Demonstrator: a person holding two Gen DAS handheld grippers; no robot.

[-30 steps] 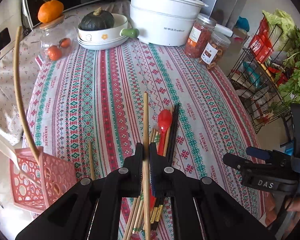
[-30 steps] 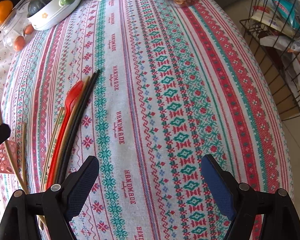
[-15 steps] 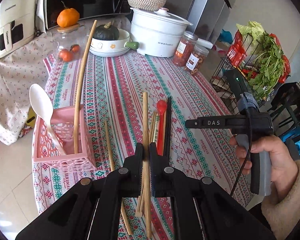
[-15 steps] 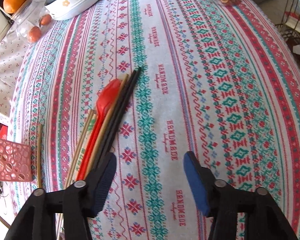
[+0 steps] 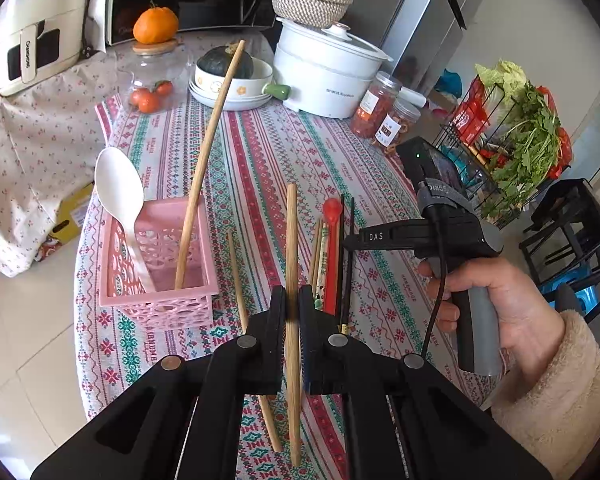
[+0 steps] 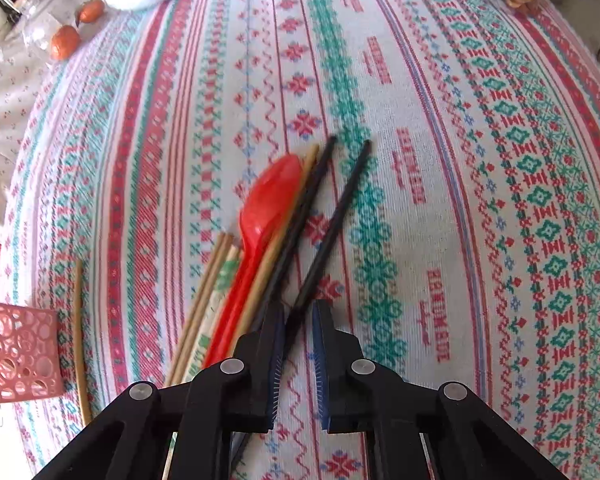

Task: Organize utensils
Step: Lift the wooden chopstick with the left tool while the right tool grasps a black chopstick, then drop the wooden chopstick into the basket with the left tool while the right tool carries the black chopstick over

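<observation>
My left gripper [image 5: 293, 300] is shut on a wooden chopstick [image 5: 292, 248] and holds it above the table. A pink basket [image 5: 156, 280] at the left holds a white spoon [image 5: 118, 188] and a long wooden chopstick [image 5: 208, 152]. Another wooden chopstick [image 5: 236, 272] lies beside the basket. My right gripper [image 6: 299, 312] is low over the utensil pile, its jaws narrowed around a black chopstick [image 6: 332, 224] with a gap still showing. A red spoon [image 6: 260, 220], a second black chopstick [image 6: 300, 216] and several wooden chopsticks [image 6: 204, 292] lie just left of it.
A white pot [image 5: 324, 76], a bowl with a squash [image 5: 228, 76], snack jars [image 5: 384, 116] and a jar with an orange on it [image 5: 152, 64] stand at the back of the table. A wire rack with greens [image 5: 516, 140] stands right of the table.
My left gripper has risen with its chopstick, so the basket shows in full. My right gripper has dropped to the pile and its jaws have narrowed around a black chopstick, which has swung out from the pile.
</observation>
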